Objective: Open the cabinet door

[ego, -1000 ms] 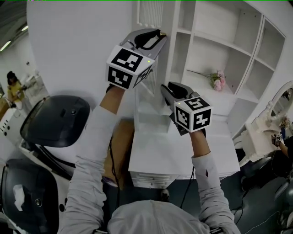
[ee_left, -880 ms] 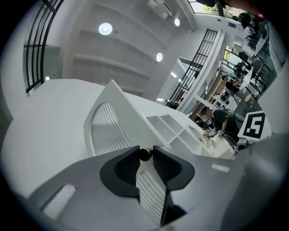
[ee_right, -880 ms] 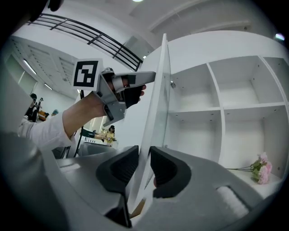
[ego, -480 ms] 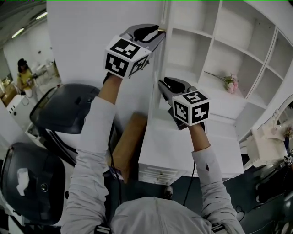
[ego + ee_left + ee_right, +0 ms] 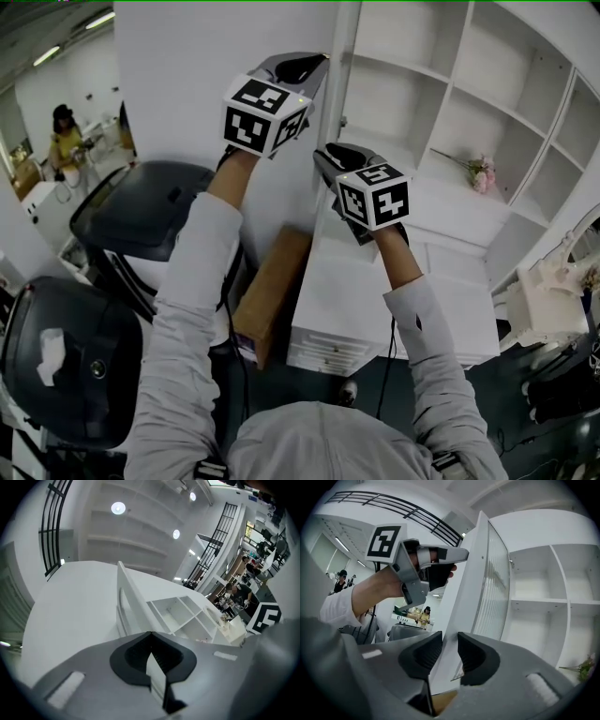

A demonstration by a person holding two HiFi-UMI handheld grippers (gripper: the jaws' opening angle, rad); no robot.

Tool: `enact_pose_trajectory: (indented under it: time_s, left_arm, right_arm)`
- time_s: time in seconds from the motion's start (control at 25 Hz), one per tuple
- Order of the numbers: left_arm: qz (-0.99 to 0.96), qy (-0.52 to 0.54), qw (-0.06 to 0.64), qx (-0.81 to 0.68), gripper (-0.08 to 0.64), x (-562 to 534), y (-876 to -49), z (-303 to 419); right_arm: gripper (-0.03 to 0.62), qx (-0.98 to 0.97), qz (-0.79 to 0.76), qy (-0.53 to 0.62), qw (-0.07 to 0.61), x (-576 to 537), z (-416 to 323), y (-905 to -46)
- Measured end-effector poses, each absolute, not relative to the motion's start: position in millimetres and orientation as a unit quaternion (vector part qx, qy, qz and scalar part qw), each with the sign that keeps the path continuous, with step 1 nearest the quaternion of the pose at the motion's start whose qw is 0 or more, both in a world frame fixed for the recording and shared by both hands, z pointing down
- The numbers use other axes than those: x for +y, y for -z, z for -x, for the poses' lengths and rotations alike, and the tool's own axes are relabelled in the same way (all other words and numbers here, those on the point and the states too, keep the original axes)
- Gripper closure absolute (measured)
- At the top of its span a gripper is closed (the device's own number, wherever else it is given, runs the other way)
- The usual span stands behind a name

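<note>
The white cabinet door [image 5: 336, 112] stands swung out and shows edge-on, with ribbed glass [image 5: 494, 597] in its frame. My right gripper [image 5: 323, 155] straddles the door's free edge. Its jaws [image 5: 450, 637] are opening, and the edge lies between the pads. My left gripper [image 5: 322, 60] is higher up, shut and holding nothing. Its tip rests against the door's edge near the top [image 5: 461, 554]. From the left gripper [image 5: 151, 633] the door [image 5: 124, 597] rises thin ahead, with the open shelves [image 5: 180, 611] to its right.
The open shelving [image 5: 441, 112] holds a pink flower sprig [image 5: 481, 173]. A white desk top [image 5: 375, 309] lies below the grippers, with a brown cardboard box [image 5: 272, 291] beside it. Two black chairs [image 5: 141, 216] [image 5: 56, 366] crowd the left. A person [image 5: 66, 141] stands far back left.
The door has swung further out from the shelves, and more of the cabinet's inside shows. Both grippers moved with its edge and now sit closer together.
</note>
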State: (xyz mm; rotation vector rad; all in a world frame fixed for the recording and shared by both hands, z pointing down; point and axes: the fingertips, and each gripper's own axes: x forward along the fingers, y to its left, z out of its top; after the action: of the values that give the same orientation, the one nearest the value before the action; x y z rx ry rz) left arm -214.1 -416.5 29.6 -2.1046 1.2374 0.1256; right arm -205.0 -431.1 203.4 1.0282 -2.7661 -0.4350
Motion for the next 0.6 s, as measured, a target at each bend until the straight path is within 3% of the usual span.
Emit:
enact_pose_trajectory:
  time_s: [0.32, 0.6]
  left_arm:
    - [0.818, -0.029, 0.344, 0.46, 0.545, -398.5, -62.3, 194.7]
    - [0.822, -0.06, 0.336, 0.457, 0.545, -371.6, -80.6, 172.3]
  right_arm:
    - [0.486, -0.923, -0.359, 0.134, 0.038, -419.6, 182.1, -193.0]
    - [0.591, -0.891, -0.423, 0.168, -0.006, -396.9, 84.7, -158.9]
